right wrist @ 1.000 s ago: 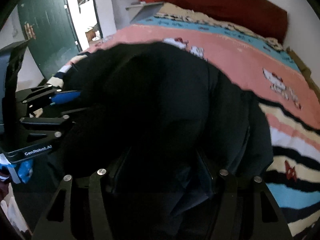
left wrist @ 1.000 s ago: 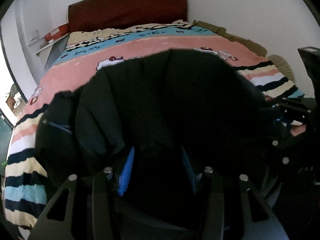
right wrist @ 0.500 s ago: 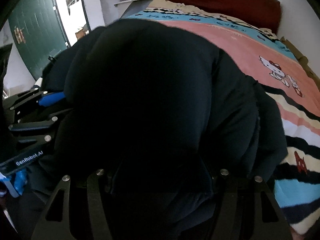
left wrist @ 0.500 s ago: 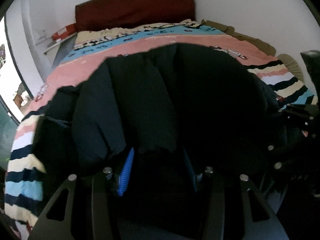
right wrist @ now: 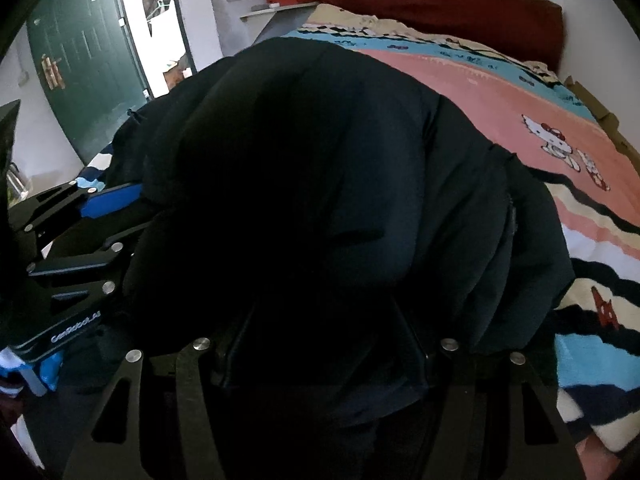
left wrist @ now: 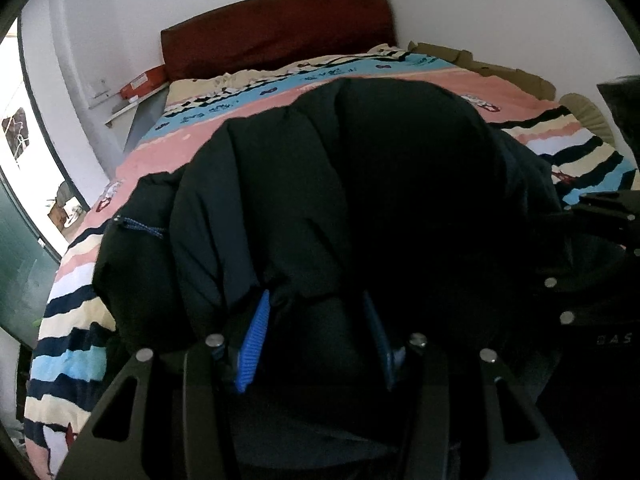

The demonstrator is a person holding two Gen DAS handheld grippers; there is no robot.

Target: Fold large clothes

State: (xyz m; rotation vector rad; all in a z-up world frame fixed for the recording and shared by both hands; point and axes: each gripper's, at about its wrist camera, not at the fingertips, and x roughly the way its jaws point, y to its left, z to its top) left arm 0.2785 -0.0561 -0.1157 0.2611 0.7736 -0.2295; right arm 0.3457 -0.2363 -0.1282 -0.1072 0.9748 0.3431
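Observation:
A large black padded jacket (left wrist: pixel 320 200) hangs bunched over the bed and fills both views (right wrist: pixel 300 180). My left gripper (left wrist: pixel 316 320) is shut on a thick fold of the jacket; its blue finger pads (left wrist: pixel 254 336) show on either side of the cloth. It also shows in the right wrist view (right wrist: pixel 108 200) at the left. My right gripper (right wrist: pixel 324 320) is shut on another fold of the jacket, its fingertips buried in the cloth. Its black frame shows at the right edge of the left wrist view (left wrist: pixel 600 216).
The bed has a striped pink, blue and cream cover (right wrist: pixel 520 100) with cartoon cats and a dark red headboard (left wrist: pixel 276 28). A shelf with a red box (left wrist: pixel 142 82) is at the wall. A green door (right wrist: pixel 80 68) stands at the left.
Both grippers have lifted the jacket and carried it further up over the bed; it now covers more of the bedcover in both views.

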